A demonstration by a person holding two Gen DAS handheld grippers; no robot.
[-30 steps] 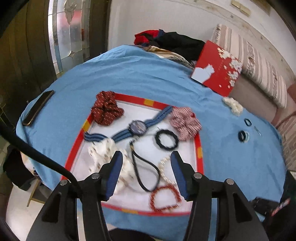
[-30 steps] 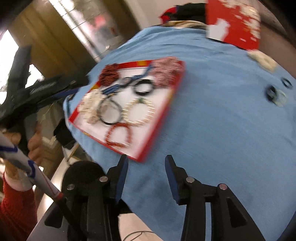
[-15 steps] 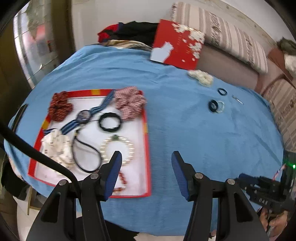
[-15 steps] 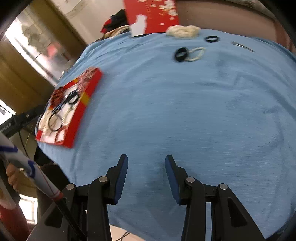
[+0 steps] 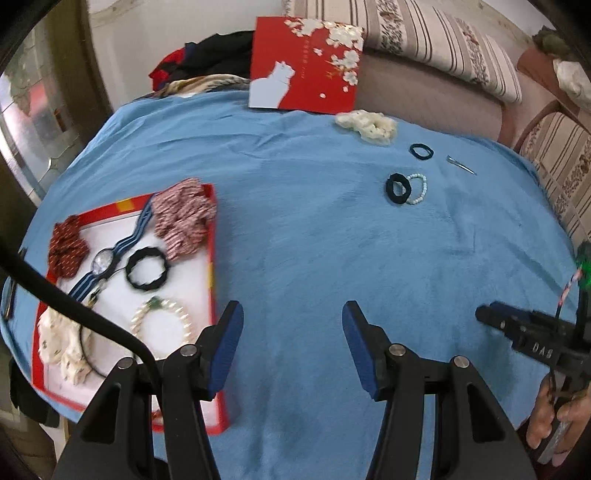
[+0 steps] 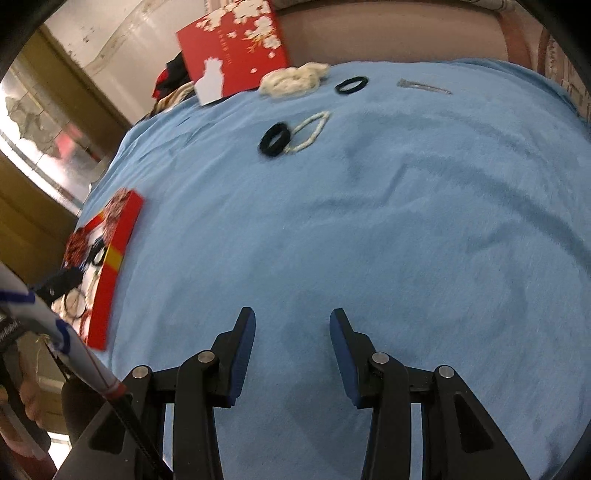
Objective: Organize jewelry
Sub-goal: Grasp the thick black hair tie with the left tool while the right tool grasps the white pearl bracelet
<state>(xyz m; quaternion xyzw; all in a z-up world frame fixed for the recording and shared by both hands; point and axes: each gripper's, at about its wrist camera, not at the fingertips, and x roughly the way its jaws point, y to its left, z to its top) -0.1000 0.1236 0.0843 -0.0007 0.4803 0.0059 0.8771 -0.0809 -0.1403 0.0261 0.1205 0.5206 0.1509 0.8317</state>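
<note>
A red-rimmed tray (image 5: pixel 211 258) at the left holds scrunchies, a striped watch (image 5: pixel 105 261), a black hair tie (image 5: pixel 146 268) and a pearl bracelet (image 5: pixel 162 320). Loose on the blue cloth far ahead lie a thick black hair tie (image 5: pixel 398 189) (image 6: pixel 274 140) touching a white bead bracelet (image 5: pixel 419 188) (image 6: pixel 310 132), a thin black tie (image 5: pixel 421 151) (image 6: pixel 351 85), a cream scrunchie (image 5: pixel 367 123) (image 6: pixel 293 79) and a metal hair clip (image 5: pixel 461 165) (image 6: pixel 424 86). My left gripper (image 5: pixel 292 325) is open over bare cloth just right of the tray. My right gripper (image 6: pixel 292 328) is open and holds nothing above bare cloth.
A red box lid with white blossoms (image 5: pixel 304 62) (image 6: pixel 232 48) leans at the table's far edge, dark clothes beside it. A striped sofa (image 5: pixel 424 33) runs behind. The table's blue cloth (image 6: pixel 369 221) drops off at the near edge. A person's hand (image 5: pixel 554 417) holds the other gripper at right.
Both grippers have swung rightward, away from the tray and toward the loose items; the tray slid to the left in both views. Neither jaw gap has changed.
</note>
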